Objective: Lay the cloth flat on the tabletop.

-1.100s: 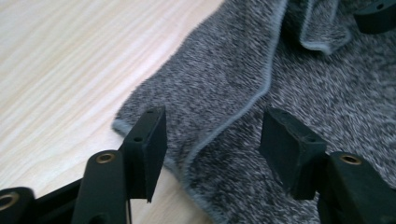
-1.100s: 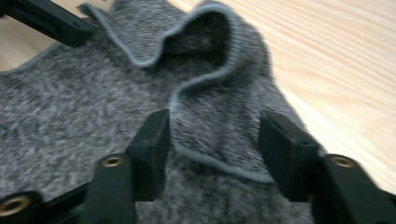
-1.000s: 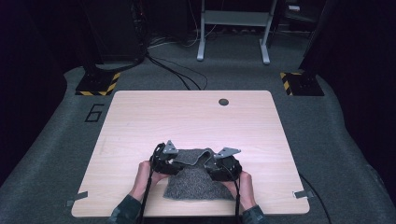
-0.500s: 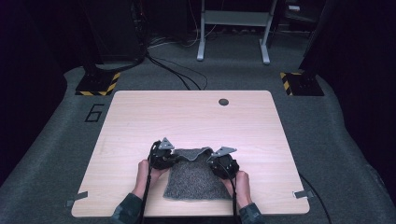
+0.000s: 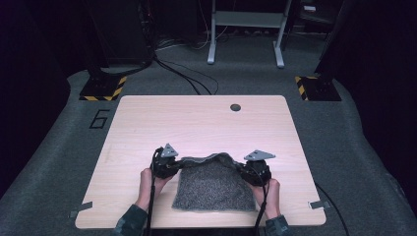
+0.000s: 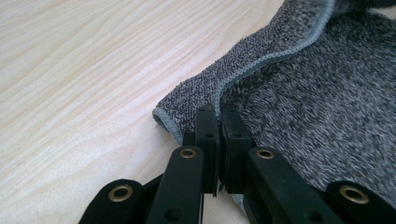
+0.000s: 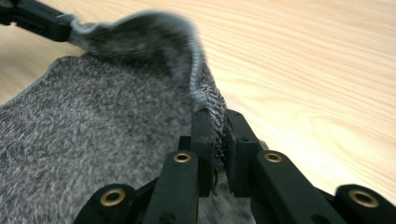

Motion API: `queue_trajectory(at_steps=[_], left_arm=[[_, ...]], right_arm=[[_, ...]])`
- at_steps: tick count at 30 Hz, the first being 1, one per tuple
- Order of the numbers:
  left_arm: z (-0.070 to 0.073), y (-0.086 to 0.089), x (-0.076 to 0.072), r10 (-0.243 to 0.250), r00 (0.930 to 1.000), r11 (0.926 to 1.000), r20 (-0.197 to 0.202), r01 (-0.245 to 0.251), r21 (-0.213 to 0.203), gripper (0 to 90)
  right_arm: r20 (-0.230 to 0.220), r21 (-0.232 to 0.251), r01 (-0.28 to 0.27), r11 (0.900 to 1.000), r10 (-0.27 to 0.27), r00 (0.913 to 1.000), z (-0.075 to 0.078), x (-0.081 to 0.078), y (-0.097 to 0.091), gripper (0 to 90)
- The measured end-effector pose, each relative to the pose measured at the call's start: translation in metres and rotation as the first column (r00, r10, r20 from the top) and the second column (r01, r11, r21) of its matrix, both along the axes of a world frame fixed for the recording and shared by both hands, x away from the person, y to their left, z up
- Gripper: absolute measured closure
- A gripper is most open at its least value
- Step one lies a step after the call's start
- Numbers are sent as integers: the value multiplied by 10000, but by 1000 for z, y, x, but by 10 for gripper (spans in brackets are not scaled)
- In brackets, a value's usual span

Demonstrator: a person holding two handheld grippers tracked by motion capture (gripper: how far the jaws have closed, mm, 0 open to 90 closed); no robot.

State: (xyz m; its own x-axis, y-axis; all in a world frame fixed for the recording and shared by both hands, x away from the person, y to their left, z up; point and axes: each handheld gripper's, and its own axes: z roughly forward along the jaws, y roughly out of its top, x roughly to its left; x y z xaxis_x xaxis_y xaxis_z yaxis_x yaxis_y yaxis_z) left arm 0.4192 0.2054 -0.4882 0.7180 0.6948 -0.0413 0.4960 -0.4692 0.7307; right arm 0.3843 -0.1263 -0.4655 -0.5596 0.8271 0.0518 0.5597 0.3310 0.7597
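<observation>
**Both hand-held grippers pinching the far edge of the cloth**

I see a dark grey fluffy terry cloth w/ a lighter stitched hem (image 5: 212,187) lying on the light wood-grain worktop (image 5: 196,123), near the front edge, roughly centred btwn the two hands. Near part lies flat; far edge is lifted off the wood and sags a bit in the middle btwn the two grip points.

Left hand-held gripper (image 5: 173,166) sits at the cloth's far-left corner. In the left gripper view its black jaws are nearly together, clamped on the hem right by the corner (image 6: 217,116); the corner curls out to the left of the jaws, and the fluffy face spreads to the right.

Right hand-held gripper (image 5: 246,169) is at the far-right corner. In the right gripper view the jaws are narrow too, w/ the hem and a fold of cloth squeezed btwn them (image 7: 215,126). The edge rises from there in an arc toward the upper left, where the other gripper's black tip holds it.

Person's left hand (image 5: 146,179) and right hand (image 5: 269,191) come in from the bottom, sleeves just visible. Each gripper carries a grey three-cornered plate on top, and a black cable trails back along each forearm.

Far side of the worktop has a small dark round grommet hole (image 5: 235,107), well apart from the cloth.
</observation>
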Motion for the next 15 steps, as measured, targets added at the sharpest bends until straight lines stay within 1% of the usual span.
queue_trajectory(at_steps=[1, 2, 3, 4, 5, 7, 9, 10, 11, 12, 13, 14, 15], left_arm=[[0, 0, -1, 49, 10000, 9999, 0, -49, -95, 872], [1, 1, -2, -1, 10000, 10000, -17, 1, -57, 872], [2, 2, -3, 59, 9999, 10000, -94, -60, -79, 873], [2, 3, -4, -6, 9998, 9999, -180, 4, -102, 874], [2, 4, -5, 131, 9997, 9999, -227, -133, -93, 874], [2, 6, -8, 183, 9994, 9997, -293, -186, -125, 875], [1, 7, -12, 260, 9987, 9991, -434, -274, -332, 875], [1, 8, -13, 196, 9983, 9989, -549, -219, -403, 875], [0, 8, -15, 226, 9979, 9987, -607, -253, -435, 876], [0, 8, -17, 117, 9978, 9992, -648, -141, -377, 876], [0, 8, -18, 79, 9978, 9993, -658, -103, -369, 876], [-1, 7, -19, 126, 9970, 9988, -763, -161, -454, 877], [-2, 8, -18, 94, 9973, 9991, -730, -124, -405, 877]], right_arm=[[28, 55, 15, 10000, -15, 10000, 1, -1, -4, 837], [20, 100, 74, 9999, -74, 10000, 3, -2, -8, 839], [2, 157, 121, 9998, -121, 9999, 3, -3, -12, 841], [-39, 268, 162, 9995, -161, 9999, 4, -4, -15, 842], [-37, 266, 155, 9995, -154, 9999, 4, -5, -18, 843], [-143, 368, 148, 9992, -143, 9998, 2, -8, -22, 845], [-206, 458, 118, 9989, -108, 9997, 1, -12, -25, 846], [-236, 512, 80, 9987, -68, 9997, 0, -14, -26, 847], [-254, 559, 61, 9984, -47, 9997, 0, -16, -27, 847], [-355, 607, 104, 9981, -82, 9993, 0, -18, -27, 848], [-332, 578, 27, 9983, -8, 9994, -1, -19, -28, 849], [-356, 597, 75, 9982, -53, 9994, -1, -20, -27, 850], [-390, 610, 56, 9981, -32, 9992, -1, -19, -27, 851]])
